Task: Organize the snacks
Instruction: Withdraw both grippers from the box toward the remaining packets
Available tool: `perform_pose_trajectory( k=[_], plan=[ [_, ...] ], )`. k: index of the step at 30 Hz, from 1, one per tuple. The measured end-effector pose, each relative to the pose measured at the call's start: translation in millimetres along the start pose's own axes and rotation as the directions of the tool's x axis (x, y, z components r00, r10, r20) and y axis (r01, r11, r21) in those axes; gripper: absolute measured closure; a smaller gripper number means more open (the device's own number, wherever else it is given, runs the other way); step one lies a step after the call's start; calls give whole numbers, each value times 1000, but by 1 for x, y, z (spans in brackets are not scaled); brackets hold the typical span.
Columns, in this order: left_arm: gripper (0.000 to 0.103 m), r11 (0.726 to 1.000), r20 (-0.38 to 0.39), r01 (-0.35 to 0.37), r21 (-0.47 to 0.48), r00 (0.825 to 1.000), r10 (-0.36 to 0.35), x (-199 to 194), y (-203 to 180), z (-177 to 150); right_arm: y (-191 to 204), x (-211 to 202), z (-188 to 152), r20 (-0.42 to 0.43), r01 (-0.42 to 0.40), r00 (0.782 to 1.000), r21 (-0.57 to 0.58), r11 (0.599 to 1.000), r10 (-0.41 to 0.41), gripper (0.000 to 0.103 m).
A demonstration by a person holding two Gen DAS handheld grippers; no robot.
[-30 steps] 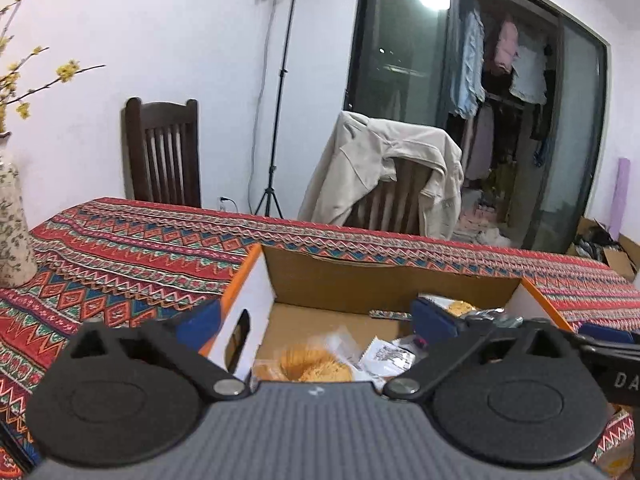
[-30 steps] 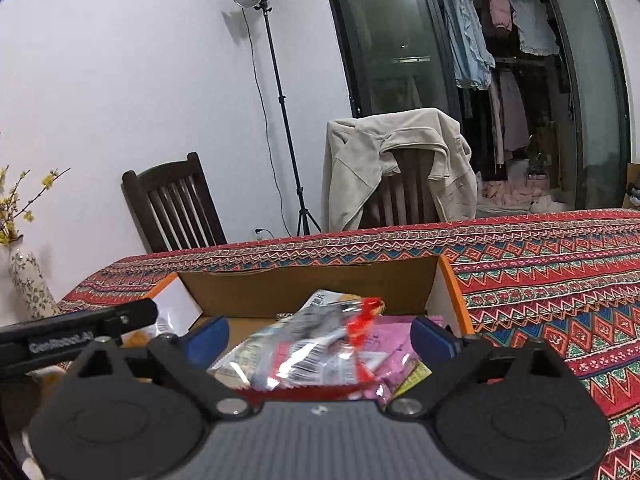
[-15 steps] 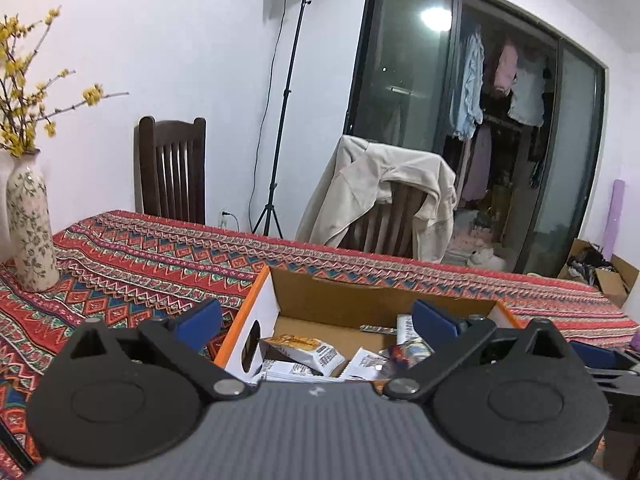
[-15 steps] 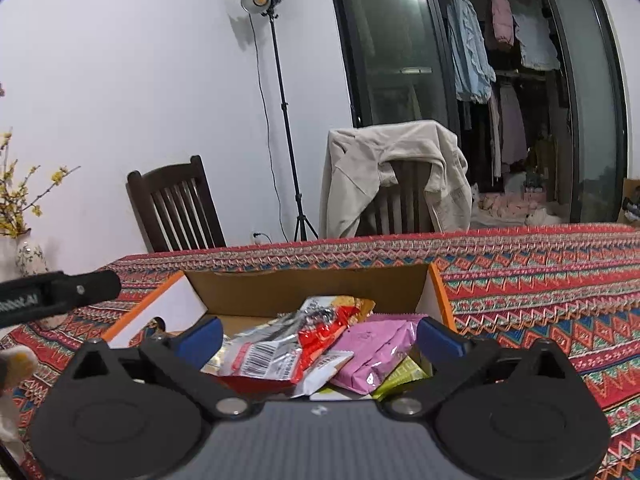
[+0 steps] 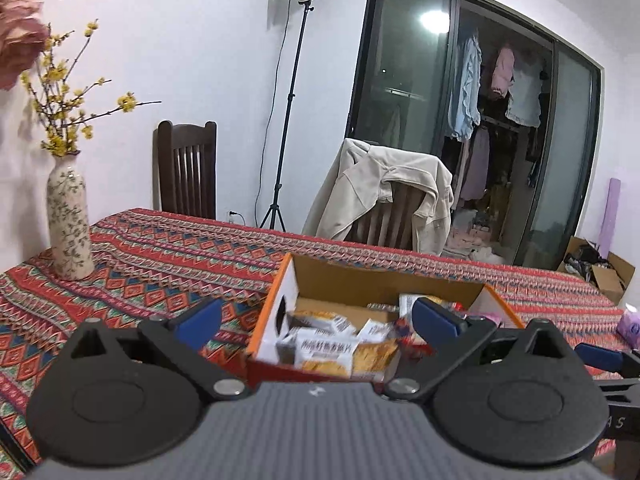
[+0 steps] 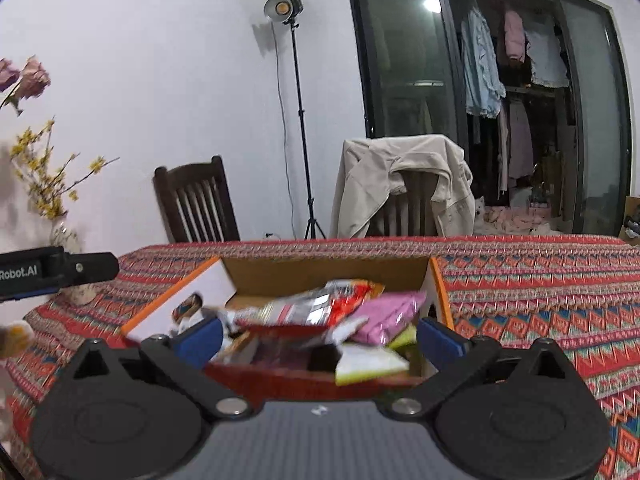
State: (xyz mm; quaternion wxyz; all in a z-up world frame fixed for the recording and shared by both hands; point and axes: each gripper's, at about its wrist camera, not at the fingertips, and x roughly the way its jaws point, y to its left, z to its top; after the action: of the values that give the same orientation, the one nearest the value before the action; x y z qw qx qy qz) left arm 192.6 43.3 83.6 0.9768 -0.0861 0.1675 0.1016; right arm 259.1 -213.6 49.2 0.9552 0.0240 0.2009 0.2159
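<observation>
The right gripper (image 6: 320, 336) stood fully open, empty, before the cardboard box (image 6: 320, 270) on the table (image 6: 540, 280). Snack packets (image 6: 320, 308) filled the box.

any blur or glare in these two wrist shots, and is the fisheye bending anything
Left wrist view: the snack packets in the cardboard box are slightly smeared; a ceiling light glares off the glass door, whose frame bows. Right wrist view: the red packet and pink packet are motion-blurred; the studio lamp shines brightly.
</observation>
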Motion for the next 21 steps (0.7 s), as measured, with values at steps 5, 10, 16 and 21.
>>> perform_pose_trajectory(
  k=[5,10,16,21],
  plan=[
    [0,999,-16,-35,37,999,35,-16,10,-18,3,-5,-22,-89,-24,996,32,999,27,0],
    [0,994,-47,-65,83,996,69,-26,21,-43,17,-4,-47,-168,-3,986,4,1000,4,0],
    [0,993,-137,-70,90,987,82,-21,35,-77,24,4,-70,-254,-11,967,32,999,19,0],
    [0,992,-161,-75,101,983,91,-18,36,-91,33,5,-75,-281,7,960,5,1000,-5,0]
  ],
)
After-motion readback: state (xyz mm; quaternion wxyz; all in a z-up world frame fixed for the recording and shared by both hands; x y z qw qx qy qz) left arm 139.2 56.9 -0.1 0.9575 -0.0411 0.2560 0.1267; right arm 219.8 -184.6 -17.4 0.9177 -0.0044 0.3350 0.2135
